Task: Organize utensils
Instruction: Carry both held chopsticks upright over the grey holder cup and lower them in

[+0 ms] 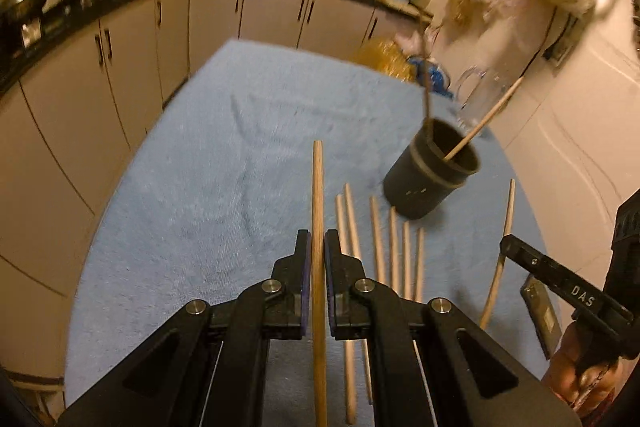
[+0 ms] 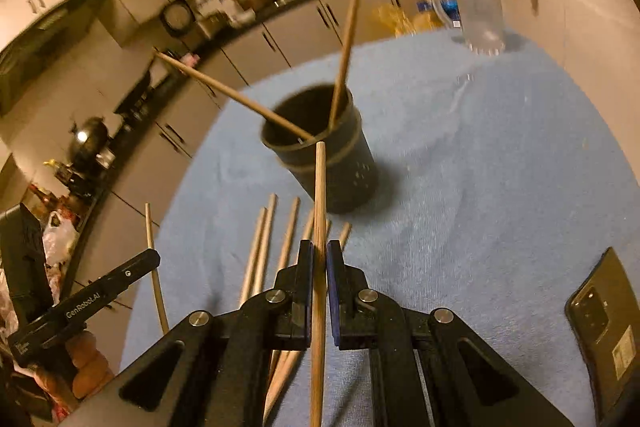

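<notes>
Left wrist view: the left tongs point(image 1: 318, 247) are clenched on a chopstick point(image 1: 318, 195) near its middle, lifted off the blue towel point(image 1: 192, 187) covering the surface. The right tongs point(image 2: 319, 259) likewise grip a chopstick point(image 2: 320, 187) of their own, its tip just short of the black cup point(image 2: 332, 163). These sticks look light, stiff and smooth, so a mid-length pinch seems wise against swivelling. Two sticks point(image 2: 348, 39) already lean in the cup; more loose sticks point(image 1: 384, 247) lie beside it. A glass jug point(image 2: 480, 7) stands beyond, a phone point(image 2: 604, 327) off right. The leaning sticks may obstruct entry.
</notes>
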A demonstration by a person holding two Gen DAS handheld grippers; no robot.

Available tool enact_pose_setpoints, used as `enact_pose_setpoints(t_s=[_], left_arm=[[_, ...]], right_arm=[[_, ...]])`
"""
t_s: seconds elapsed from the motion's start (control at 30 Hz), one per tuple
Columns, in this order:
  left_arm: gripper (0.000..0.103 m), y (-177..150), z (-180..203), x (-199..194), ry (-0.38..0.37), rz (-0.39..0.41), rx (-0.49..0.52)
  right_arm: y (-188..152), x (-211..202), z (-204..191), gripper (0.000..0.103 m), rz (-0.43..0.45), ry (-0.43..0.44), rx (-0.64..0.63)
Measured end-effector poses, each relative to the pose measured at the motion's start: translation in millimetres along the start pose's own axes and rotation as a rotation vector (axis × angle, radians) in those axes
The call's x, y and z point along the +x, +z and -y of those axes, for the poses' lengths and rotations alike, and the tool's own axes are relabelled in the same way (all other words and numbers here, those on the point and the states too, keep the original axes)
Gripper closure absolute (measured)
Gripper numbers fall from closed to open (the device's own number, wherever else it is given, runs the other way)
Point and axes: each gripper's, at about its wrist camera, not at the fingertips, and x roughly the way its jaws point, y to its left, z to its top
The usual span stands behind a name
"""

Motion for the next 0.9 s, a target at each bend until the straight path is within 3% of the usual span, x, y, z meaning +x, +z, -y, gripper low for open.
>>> enact_pose_setpoints(t_s=[0.2, 0.9], left_arm=[[0.097, 3, 12, -25, -0.014, 0.044, 0.025], [0.097, 34, 45, -72, -0.034, 0.140, 0.086]], right_arm=[[-4, -30, -5, 0.096, 0.091, 0.030, -0.035], [15, -81, 5, 0.096, 0.241, 0.065, -0.012]])
